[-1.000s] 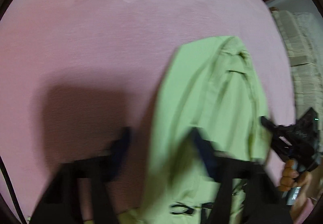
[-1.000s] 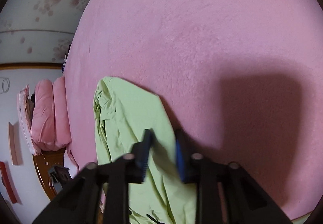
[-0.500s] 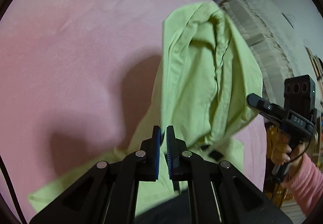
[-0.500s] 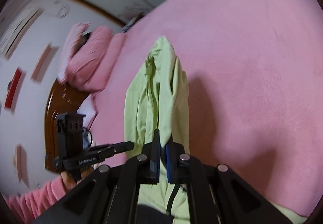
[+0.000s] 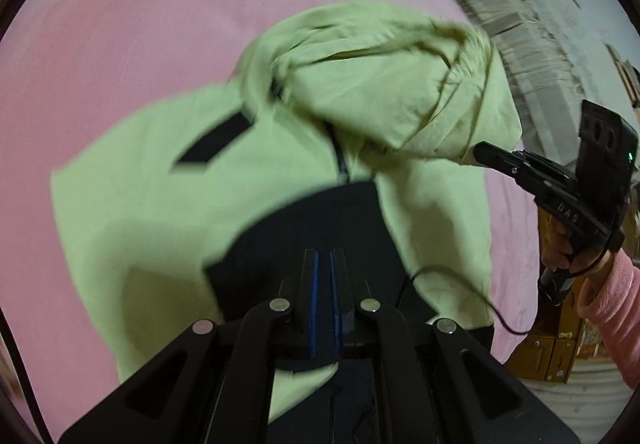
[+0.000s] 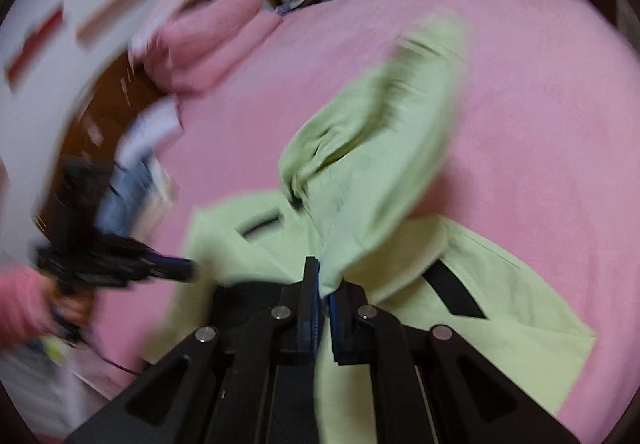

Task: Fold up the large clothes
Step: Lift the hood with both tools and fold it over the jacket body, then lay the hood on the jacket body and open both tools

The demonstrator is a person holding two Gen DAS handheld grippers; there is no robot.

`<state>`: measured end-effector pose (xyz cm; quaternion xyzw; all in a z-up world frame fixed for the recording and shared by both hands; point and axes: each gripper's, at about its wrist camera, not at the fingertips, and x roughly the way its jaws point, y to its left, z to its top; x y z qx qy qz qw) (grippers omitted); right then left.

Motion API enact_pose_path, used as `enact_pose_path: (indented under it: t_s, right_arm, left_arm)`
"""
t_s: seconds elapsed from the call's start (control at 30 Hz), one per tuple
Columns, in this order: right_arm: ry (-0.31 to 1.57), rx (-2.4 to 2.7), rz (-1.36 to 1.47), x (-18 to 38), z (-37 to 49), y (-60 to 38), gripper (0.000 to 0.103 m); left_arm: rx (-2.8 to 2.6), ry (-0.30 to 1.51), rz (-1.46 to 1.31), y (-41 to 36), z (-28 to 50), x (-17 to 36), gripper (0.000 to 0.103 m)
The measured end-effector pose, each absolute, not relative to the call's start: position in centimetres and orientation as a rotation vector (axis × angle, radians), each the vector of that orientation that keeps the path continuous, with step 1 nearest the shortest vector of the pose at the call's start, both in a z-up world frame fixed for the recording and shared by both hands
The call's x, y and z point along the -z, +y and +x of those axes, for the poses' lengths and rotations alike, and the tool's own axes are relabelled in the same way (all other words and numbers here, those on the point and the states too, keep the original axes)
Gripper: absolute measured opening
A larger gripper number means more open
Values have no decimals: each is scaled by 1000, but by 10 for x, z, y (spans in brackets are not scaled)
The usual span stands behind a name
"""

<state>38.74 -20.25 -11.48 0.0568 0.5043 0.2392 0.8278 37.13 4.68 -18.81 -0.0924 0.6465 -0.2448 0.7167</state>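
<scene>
A light-green jacket (image 6: 372,148) is lifted off the pink bed (image 6: 540,92), pinched in the closed right gripper (image 6: 323,298) and the closed left gripper (image 5: 323,284); next, spreading it flat below is called for.

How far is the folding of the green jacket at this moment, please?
Early stage. Done: both grippers have taken hold. In hand: the right gripper pinches the sleeve end of the light green jacket, and the left gripper is shut on its black hem, lifting it above the pink blanket. Left: no neat fold shows; the jacket must still be laid flat and folded.
</scene>
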Motion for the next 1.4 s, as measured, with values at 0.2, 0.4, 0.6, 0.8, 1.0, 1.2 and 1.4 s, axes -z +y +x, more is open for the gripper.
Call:
enact_pose_path:
  t_s: [0.2,0.4,0.6,0.8,1.0,1.2,1.4]
  right_arm:
    - [1089,-499,-42,133,354,-160,9]
    - [1192,-427,217,151,338,-198,74]
    - [1171,-254,488,159,344,-244,76]
    - [1122,-112,754,183,385,-305,79]
    - [1154,-107,1071,225,441,-344,54]
    - [1060,-246,908,176,474,-321,9]
    - [964,-624,616,78,446,-239,9]
  left_arm:
    - [447,1530,-188,92,317,197,4]
    - [319,1562,29,82,308,197,25]
    - [262,1467,170,60,318,174,71]
    - [222,1453,185,28,337,172,72]
    - [174,1471,86,14,360,178,72]
    - [59,1474,-10,47,355,170,72]
    - [-73,1482,-43,95,328,154,72]
